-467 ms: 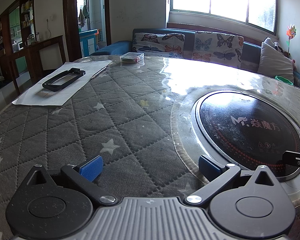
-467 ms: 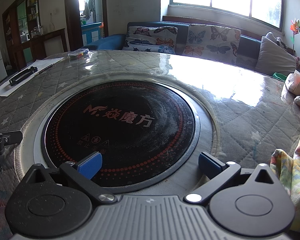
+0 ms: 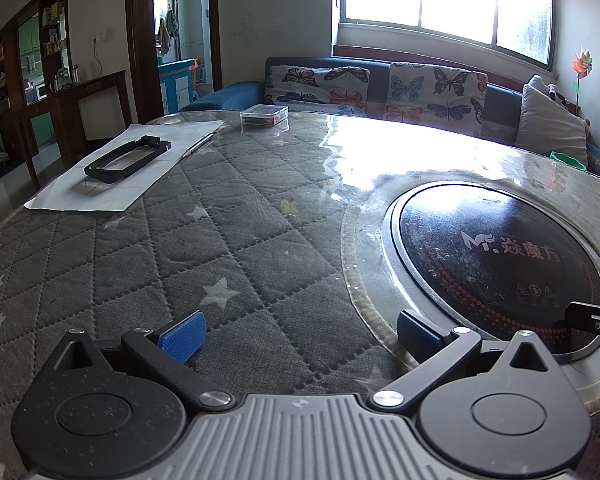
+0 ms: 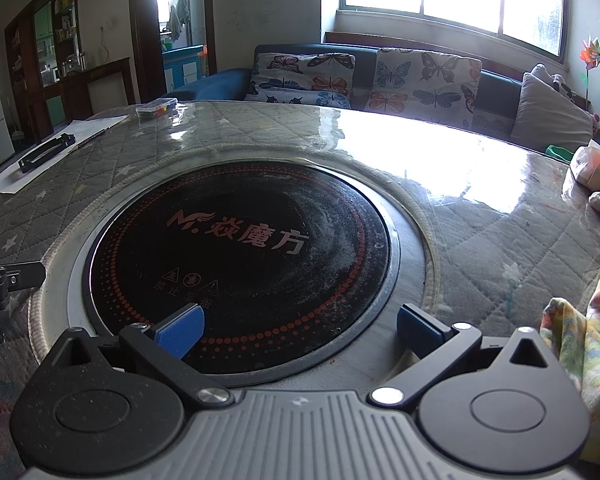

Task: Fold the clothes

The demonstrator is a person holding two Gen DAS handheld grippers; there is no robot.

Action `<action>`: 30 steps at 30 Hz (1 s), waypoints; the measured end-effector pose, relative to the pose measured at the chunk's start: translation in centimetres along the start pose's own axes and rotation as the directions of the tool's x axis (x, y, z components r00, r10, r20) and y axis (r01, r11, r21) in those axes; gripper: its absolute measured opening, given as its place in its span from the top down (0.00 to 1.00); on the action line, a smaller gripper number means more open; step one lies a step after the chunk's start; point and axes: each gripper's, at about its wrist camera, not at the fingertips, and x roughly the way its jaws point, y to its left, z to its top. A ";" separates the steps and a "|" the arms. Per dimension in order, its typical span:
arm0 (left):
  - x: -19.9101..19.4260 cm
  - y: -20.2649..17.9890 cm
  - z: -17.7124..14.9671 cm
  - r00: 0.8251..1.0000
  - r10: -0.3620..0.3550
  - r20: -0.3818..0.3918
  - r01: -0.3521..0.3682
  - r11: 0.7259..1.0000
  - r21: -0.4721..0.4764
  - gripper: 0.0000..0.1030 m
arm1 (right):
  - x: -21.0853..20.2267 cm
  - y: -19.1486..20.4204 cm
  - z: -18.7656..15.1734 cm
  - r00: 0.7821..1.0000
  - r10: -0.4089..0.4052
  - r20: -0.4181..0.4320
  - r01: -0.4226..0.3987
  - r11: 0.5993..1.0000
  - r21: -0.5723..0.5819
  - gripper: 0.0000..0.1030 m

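Observation:
A yellow floral garment [image 4: 588,320] lies at the right edge of the round table in the right wrist view, right of my right gripper [image 4: 300,332]. That gripper is open and empty, low over the black induction hob [image 4: 240,248]. More pale clothes [image 4: 596,176] sit further back on the right. My left gripper [image 3: 300,332] is open and empty above the grey quilted table cover [image 3: 180,264], left of the hob [image 3: 500,248]. No clothes show in the left wrist view.
A white sheet [image 3: 112,172] with a black frame [image 3: 128,158] lies at the table's far left. A clear plastic box [image 3: 264,114] stands at the far edge. A butterfly-cushion sofa [image 3: 380,88] runs behind the table. The right gripper's finger [image 3: 592,316] shows at the left view's right edge.
Both views are almost unchanged; the grippers have held their places and stayed open.

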 end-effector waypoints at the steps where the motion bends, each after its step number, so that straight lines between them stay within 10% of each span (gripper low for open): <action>1: 0.0 0.0 0.0 1.000 0.000 0.000 0.000 1.000 0.000 0.00 | 0.0 0.0 0.0 1.000 0.000 0.000 0.000 1.000 0.000 0.00; 30: -0.7 -0.9 0.2 1.000 -0.008 -0.025 0.009 1.000 0.024 0.00 | -2.4 0.5 -0.6 1.000 -0.005 0.028 0.006 1.000 -0.030 0.00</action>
